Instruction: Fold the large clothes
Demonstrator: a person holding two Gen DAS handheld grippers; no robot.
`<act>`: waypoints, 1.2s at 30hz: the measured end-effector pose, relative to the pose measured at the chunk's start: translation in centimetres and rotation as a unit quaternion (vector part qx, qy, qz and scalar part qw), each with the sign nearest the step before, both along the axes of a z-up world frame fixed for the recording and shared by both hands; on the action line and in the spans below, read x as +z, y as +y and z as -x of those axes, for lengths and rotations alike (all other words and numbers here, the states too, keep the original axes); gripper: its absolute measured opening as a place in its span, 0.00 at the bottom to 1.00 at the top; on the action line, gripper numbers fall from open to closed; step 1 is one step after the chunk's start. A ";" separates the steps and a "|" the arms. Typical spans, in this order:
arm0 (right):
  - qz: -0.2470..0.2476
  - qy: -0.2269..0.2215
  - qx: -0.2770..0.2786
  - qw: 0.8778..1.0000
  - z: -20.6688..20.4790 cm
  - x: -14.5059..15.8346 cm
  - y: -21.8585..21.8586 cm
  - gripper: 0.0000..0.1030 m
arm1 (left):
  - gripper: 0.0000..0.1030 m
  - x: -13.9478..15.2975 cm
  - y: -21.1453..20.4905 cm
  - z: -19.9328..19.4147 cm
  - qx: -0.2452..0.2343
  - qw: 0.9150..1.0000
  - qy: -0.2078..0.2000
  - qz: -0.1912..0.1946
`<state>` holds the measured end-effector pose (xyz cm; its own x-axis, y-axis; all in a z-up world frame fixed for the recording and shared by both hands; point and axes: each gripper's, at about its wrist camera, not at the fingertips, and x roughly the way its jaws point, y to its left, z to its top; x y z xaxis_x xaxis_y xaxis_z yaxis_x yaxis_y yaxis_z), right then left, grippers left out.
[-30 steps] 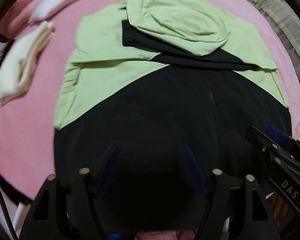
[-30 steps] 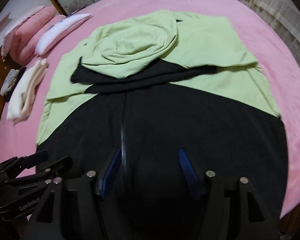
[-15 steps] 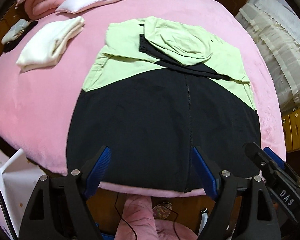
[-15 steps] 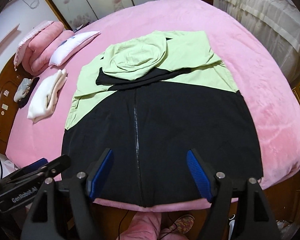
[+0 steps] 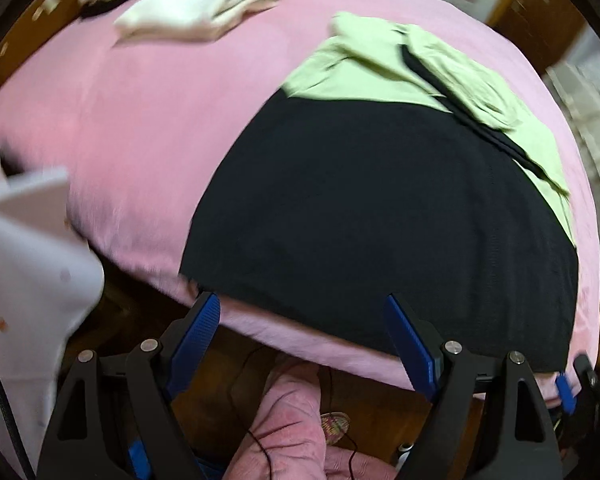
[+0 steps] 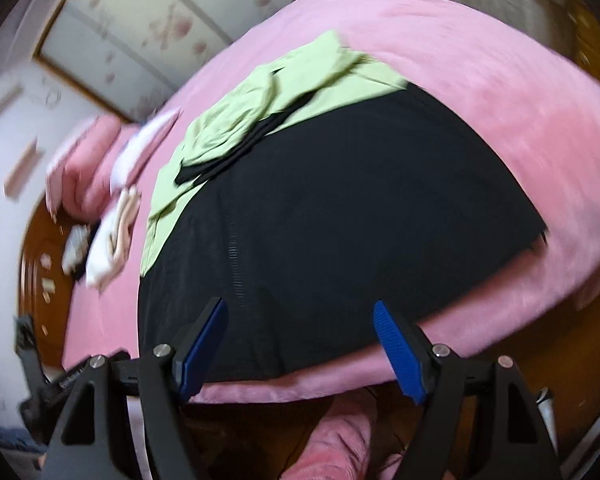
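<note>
A black and light-green hooded jacket [image 5: 380, 200] lies flat on the pink bed [image 5: 140, 120], hem toward me, sleeves folded in, hood on top. It also shows in the right wrist view [image 6: 340, 208]. My left gripper [image 5: 300, 320] is open and empty, held off the bed's near edge just below the hem. My right gripper [image 6: 300, 320] is open and empty, over the hem at the near edge. Both views are tilted and blurred.
A folded cream garment [image 5: 196, 12] lies at the far left of the bed, also in the right wrist view [image 6: 112, 240]. Pink and white pillows [image 6: 100, 160] sit by the wooden headboard. A white object [image 5: 24, 264] stands left of the bed.
Both grippers have pulled back from over the jacket to beyond the bed's near edge and tilted. The jacket lies as before.
</note>
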<state>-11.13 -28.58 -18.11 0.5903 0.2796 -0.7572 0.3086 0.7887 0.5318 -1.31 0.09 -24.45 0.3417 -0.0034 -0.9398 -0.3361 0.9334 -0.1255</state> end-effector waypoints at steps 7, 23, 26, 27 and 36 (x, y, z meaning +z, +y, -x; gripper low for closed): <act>-0.080 0.018 -0.193 0.978 5.1 -5.1 -6.8 0.73 | 0.80 -5.4 4.4 3.3 0.066 0.997 0.006 0.032; -0.110 0.000 -0.283 0.953 2.0 -9.6 -11.6 0.73 | 0.80 -9.2 9.1 4.9 0.128 0.977 -0.029 0.166; -0.125 0.001 -0.313 0.942 2.0 -9.8 -11.8 0.71 | 0.80 -9.7 9.9 4.5 0.149 0.974 -0.039 0.168; -0.124 -0.002 -0.319 0.940 2.0 -9.7 -11.7 0.68 | 0.80 -9.9 10.1 4.3 0.156 0.973 -0.042 0.168; -0.124 0.015 -0.300 0.946 1.1 -8.0 -10.9 0.36 | 0.80 -9.6 10.0 1.7 0.166 0.973 -0.077 0.143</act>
